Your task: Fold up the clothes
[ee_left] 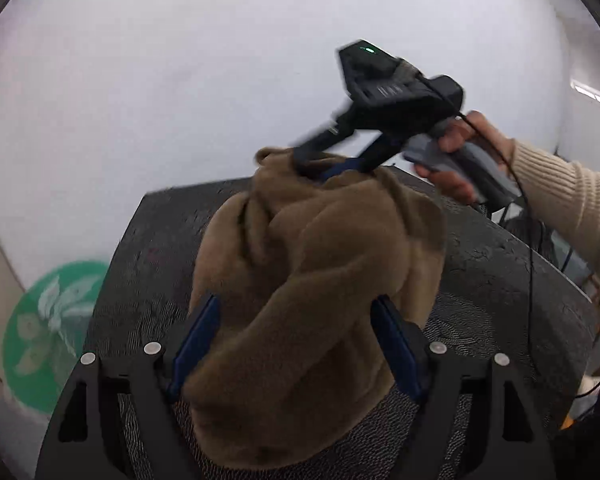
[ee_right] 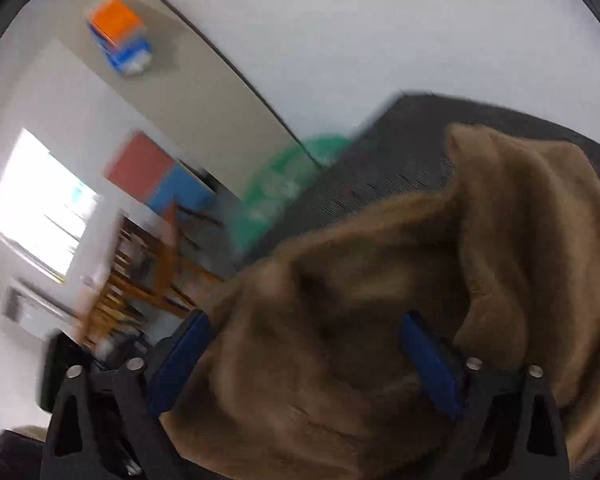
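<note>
Over dark table [ee_left: 500, 272], both hand-held grippers, left [ee_left: 296, 344] and right [ee_left: 332, 160], wide apart around bunched brown garment [ee_left: 320, 264].

You are working in what looks like a plain indoor room, part office, part activity space. Take the dark grey textured table [ee_left: 500, 264] as your landmark: bare white walls [ee_left: 180, 100] rise behind it, and a round green mat with a pale flower print [ee_left: 48, 332] lies on the floor just beside it. Beyond the mat stand orange-brown wooden chairs [ee_right: 140, 276], red and blue square panels [ee_right: 160, 176] and a bright window [ee_right: 40, 204].
</note>
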`<state>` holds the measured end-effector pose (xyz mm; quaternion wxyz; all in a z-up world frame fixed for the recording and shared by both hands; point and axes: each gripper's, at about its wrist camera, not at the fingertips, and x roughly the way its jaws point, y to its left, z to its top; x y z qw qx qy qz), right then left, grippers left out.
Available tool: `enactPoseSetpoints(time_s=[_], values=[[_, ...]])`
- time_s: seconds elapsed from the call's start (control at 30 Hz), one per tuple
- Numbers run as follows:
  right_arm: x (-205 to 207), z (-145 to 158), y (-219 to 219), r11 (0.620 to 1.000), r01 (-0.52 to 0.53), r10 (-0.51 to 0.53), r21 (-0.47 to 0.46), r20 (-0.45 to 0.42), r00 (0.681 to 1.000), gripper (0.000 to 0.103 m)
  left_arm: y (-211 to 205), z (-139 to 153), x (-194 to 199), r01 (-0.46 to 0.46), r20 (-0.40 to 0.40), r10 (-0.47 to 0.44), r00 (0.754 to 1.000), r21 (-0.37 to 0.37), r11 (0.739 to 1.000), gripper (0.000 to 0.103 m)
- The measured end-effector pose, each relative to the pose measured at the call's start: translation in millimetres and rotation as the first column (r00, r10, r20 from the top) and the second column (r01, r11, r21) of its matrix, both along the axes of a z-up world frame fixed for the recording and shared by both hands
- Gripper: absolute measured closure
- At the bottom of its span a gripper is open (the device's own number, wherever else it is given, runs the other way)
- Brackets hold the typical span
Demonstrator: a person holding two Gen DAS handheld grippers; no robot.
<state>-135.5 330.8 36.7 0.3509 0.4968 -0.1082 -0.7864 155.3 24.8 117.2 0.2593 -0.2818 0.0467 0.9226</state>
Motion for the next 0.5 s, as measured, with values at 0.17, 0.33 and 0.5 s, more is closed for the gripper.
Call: enactPoseSetpoints(time_s=[0.17, 0.33, 0.5], values=[[11, -19, 8, 0.992, -0.101, 0.097, 0.077, 0.055, 0.994, 0.031, -12, -13, -12, -0.032, 0.042, 0.031, 0.999, 0.027, 0.999, 0.022], [36, -31, 13, 0.982, -0.167, 0.160, 0.093, 0.079, 0.984, 0.062, -15, -23, -13, -0.037, 0.064, 0.035, 0.997, 0.024, 0.999, 0.022], [70, -34, 15, 0.980, -0.186, 0.184, 0.065, 0.032, 0.982, 0.081, -17, -27, -8, -0.049, 0.050, 0.050, 0.998, -0.026, 0.998, 0.022]])
